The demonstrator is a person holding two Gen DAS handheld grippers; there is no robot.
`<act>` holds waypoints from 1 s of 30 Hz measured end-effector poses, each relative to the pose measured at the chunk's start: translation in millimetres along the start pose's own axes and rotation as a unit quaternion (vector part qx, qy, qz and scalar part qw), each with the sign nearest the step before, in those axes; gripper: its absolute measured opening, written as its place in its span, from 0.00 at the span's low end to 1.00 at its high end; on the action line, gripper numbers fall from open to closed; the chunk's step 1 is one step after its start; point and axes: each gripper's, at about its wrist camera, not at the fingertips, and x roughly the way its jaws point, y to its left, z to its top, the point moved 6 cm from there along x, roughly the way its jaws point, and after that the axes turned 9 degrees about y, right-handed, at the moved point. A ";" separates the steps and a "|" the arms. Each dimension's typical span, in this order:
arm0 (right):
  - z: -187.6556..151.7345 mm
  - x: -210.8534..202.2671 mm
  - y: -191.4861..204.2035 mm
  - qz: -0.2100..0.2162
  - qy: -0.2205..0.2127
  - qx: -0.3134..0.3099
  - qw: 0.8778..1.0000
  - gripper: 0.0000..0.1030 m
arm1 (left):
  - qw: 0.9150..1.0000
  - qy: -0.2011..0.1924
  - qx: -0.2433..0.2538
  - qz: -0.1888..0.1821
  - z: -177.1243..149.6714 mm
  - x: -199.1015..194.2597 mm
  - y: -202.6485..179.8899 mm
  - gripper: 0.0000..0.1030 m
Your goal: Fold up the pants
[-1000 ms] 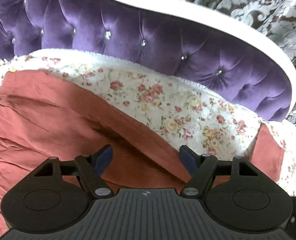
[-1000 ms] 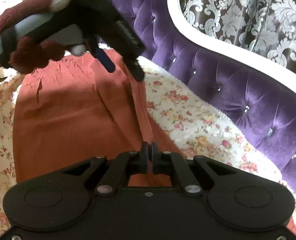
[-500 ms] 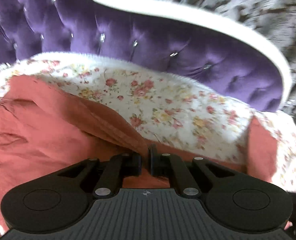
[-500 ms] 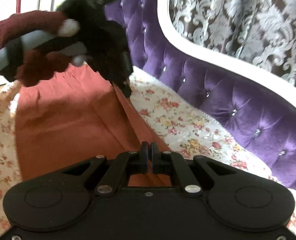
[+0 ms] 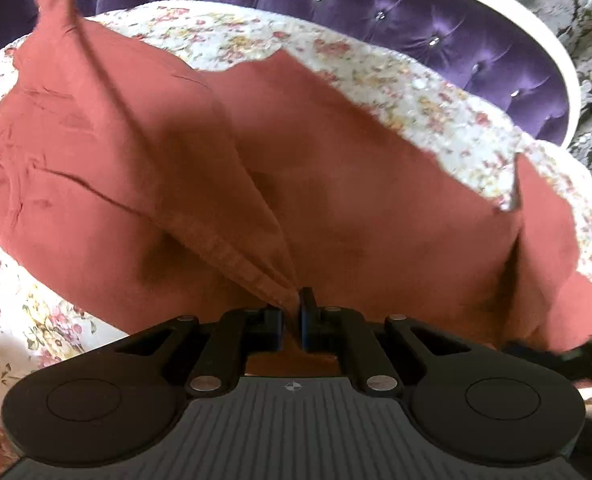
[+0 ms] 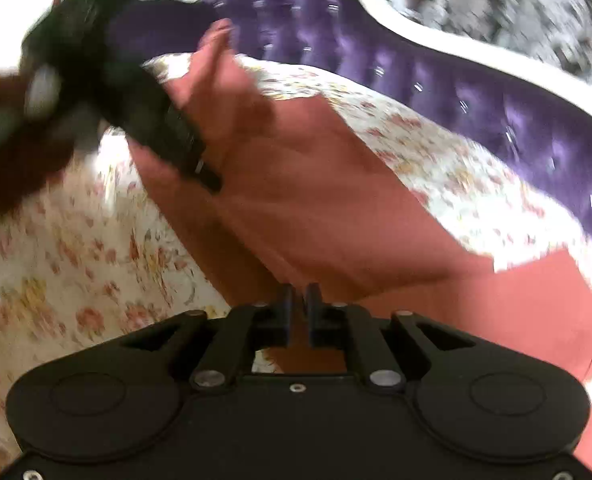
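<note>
Jaws of both grippers pinch pants edges above floral bedspread.

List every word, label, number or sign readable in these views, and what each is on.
No readable text in either view.
Left gripper: its grey base carries only a small round crosshair mark, no letters.
Pants, floral sheet and headboard: no labels visible.
Right wrist view: blurred, nothing legible.

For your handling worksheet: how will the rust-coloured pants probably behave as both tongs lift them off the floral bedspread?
Probably floppy: the pants drape and crease from the left tongs. Likely light, since a narrow pinch by the right tongs raises a fold. Unlikely to slide on the bedspread.
</note>
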 end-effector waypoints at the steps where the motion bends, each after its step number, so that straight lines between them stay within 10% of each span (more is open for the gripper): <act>1: 3.5 -7.5 -10.2 0.006 -0.010 0.033 0.999 0.16 | 1.000 -0.001 -0.001 -0.001 -1.0 3.0 0.8 0.08; 8: 50.9 0.7 -125.5 -0.190 -0.015 0.179 0.965 0.61 | 1.000 -0.019 0.005 0.000 -7.7 2.3 -1.3 0.09; 20: 64.9 102.5 -218.6 -0.306 0.112 0.279 0.903 0.60 | 1.000 -0.016 -0.010 -0.013 -6.4 2.9 2.8 0.09; 21: 61.7 98.9 -221.2 -0.307 0.116 0.288 0.900 0.58 | 1.000 -0.016 -0.010 -0.014 -6.0 2.7 2.8 0.09; 23: 56.1 90.4 -225.7 -0.262 0.118 0.313 0.905 0.06 | 1.000 -0.017 -0.007 -0.014 -4.9 2.0 2.4 0.08; 30: 64.7 -61.8 -203.1 -0.252 -0.090 0.304 0.914 0.05 | 0.998 -0.067 0.013 -0.018 9.8 -25.0 -2.7 0.08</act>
